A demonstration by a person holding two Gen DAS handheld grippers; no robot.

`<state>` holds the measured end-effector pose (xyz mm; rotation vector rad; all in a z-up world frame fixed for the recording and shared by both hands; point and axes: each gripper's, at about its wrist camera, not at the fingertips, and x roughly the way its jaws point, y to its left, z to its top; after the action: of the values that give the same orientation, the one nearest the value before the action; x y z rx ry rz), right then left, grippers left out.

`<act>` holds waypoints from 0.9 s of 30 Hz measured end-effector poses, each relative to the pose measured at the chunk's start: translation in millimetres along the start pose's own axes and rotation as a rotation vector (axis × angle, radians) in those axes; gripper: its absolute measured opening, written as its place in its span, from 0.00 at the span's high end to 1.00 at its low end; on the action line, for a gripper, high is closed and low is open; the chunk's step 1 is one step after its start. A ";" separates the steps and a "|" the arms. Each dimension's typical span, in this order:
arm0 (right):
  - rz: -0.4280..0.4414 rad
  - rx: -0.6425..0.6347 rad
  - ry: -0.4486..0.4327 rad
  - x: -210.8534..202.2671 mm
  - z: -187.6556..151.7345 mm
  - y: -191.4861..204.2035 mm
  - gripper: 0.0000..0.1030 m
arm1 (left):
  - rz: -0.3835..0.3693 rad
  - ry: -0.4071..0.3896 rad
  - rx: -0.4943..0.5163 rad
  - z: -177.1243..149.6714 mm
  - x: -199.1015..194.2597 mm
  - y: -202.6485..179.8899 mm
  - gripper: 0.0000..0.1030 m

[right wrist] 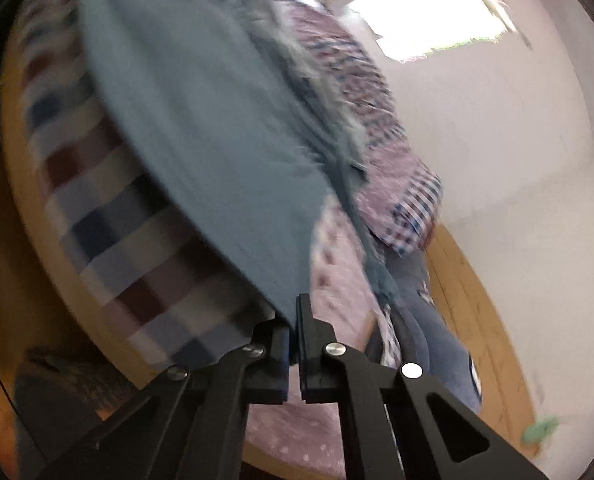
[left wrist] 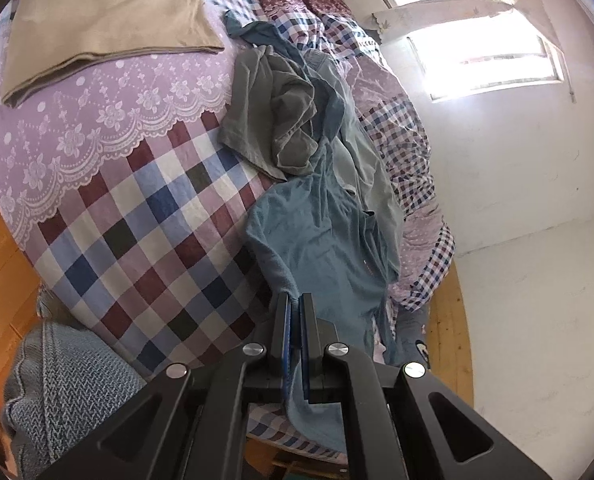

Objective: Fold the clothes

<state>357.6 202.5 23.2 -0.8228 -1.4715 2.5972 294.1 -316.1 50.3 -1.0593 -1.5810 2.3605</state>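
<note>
A blue-teal shirt [left wrist: 321, 232] lies stretched along the bed toward me, and my left gripper [left wrist: 295, 300] is shut on its near edge. Behind it lies a crumpled pile of grey and blue-grey clothes [left wrist: 285, 120]. A folded beige garment [left wrist: 109, 16] rests at the far left of the bed. The right wrist view is blurred by motion; there the same blue shirt [right wrist: 201, 136] hangs taut from my right gripper [right wrist: 295, 300], which is shut on its edge, the cloth lifted off the checked bedspread [right wrist: 109, 240].
The bed carries a checked and lilac lace-print cover [left wrist: 129, 216]. A rumpled checked quilt [left wrist: 401, 140] lies along the white wall [left wrist: 517, 200] under a bright window [left wrist: 481, 56]. A blue knitted garment [left wrist: 65, 396] sits at the lower left. Wooden bed frame [left wrist: 453, 320] at the right.
</note>
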 end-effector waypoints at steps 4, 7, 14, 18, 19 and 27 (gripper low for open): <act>0.000 0.066 -0.014 -20.8 9.6 -34.0 1.00 | 0.012 -0.008 0.039 -0.3 -5.5 -6.4 0.98; -0.001 0.100 -0.025 -36.7 15.7 -56.2 1.00 | 0.011 -0.018 0.061 -0.3 -12.8 -10.2 0.98; 0.025 0.158 -0.009 -72.5 8.2 -93.0 1.00 | -0.034 0.007 0.058 -11.2 -37.9 -14.1 0.98; 0.062 0.151 -0.008 -92.4 3.2 -103.9 1.00 | -0.053 0.019 0.080 -24.2 -57.8 -19.6 0.98; 0.073 0.147 -0.007 -97.8 1.9 -107.7 1.00 | -0.060 0.020 0.083 -26.7 -63.4 -20.9 0.98; 0.156 0.166 0.022 -119.0 -1.1 -129.5 1.00 | -0.095 0.065 0.069 -44.9 -90.0 -20.7 0.98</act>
<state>432.4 239.8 178.0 -0.9778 -1.2116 2.7644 382.8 -312.5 102.0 -1.0134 -1.4831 2.2776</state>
